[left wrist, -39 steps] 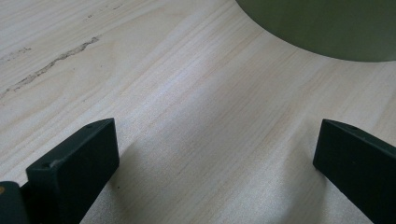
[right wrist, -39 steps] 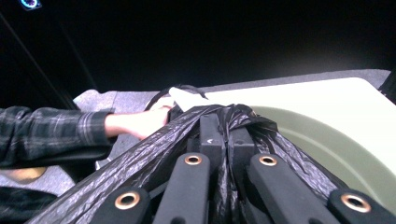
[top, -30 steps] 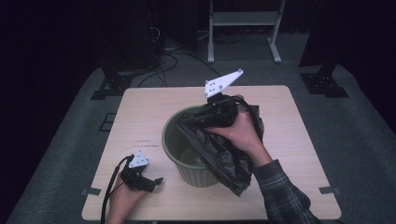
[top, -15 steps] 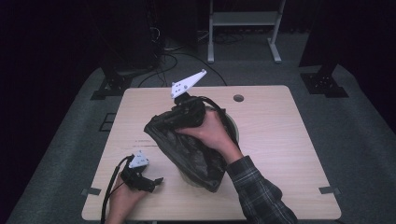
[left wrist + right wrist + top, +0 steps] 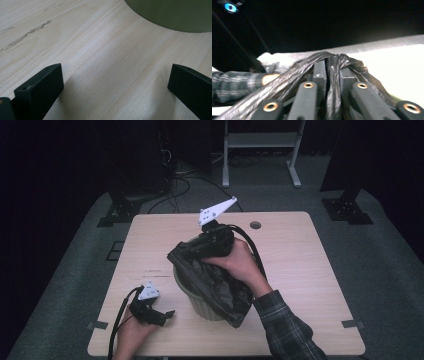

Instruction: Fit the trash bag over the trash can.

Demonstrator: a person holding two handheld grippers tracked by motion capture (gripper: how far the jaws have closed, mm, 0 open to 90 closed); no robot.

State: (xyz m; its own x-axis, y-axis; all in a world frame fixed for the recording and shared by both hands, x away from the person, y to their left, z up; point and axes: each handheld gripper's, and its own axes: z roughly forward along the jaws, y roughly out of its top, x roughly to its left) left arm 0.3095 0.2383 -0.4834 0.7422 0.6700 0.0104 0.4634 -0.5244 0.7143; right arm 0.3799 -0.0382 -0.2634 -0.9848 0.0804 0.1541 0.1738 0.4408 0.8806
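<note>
crinkly black plastic bin bag (image 5: 215,282): light, limp, slippery; right gripper (image 5: 332,72) pinching bunched edge, just been loosening; left gripper (image 5: 115,82) spread on surface (image 5: 310,270), near-left of green round bin (image 5: 200,302).

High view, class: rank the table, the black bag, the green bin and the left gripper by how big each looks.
1. table
2. black bag
3. green bin, though the bag hides much of it, so ranks 2 and 3 are unsure
4. left gripper
</note>
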